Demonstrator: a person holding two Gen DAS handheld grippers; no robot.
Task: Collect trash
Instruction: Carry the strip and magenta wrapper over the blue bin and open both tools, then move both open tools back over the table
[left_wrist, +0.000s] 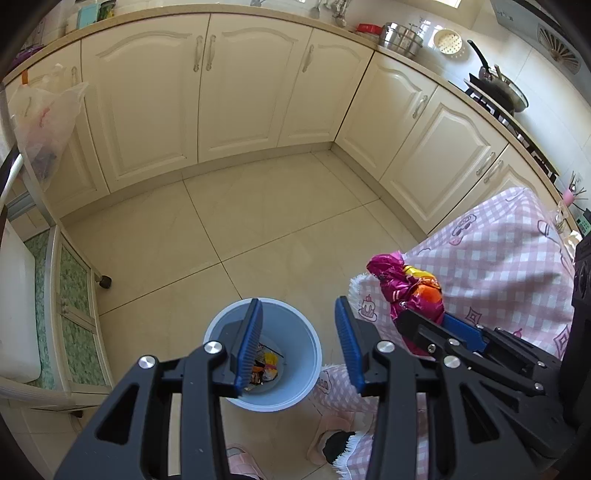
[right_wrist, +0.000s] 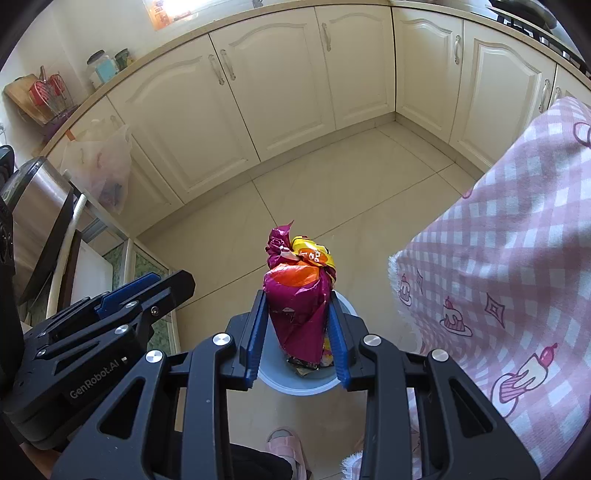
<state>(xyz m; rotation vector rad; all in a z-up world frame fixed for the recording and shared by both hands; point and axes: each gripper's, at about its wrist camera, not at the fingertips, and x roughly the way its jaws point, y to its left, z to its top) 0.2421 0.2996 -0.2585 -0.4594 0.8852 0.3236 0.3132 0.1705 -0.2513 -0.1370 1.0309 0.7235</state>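
Wrapper (right_wrist: 299, 306): light, crinkly, slippery foil; you hold it mid-body.
Right gripper (right_wrist: 299, 332): clamped on wrapper, above bin (right_wrist: 295, 384).
Left gripper (left_wrist: 299, 343): parted, empty.

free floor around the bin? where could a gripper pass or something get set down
Bare tile floor runs from the blue bin out to the cream cabinets, and leftward to the glass-door cupboard. Crowded on the bin's right: pink checked sleeve, right gripper holding the crumpled wrapper over the bin, left gripper open above it.
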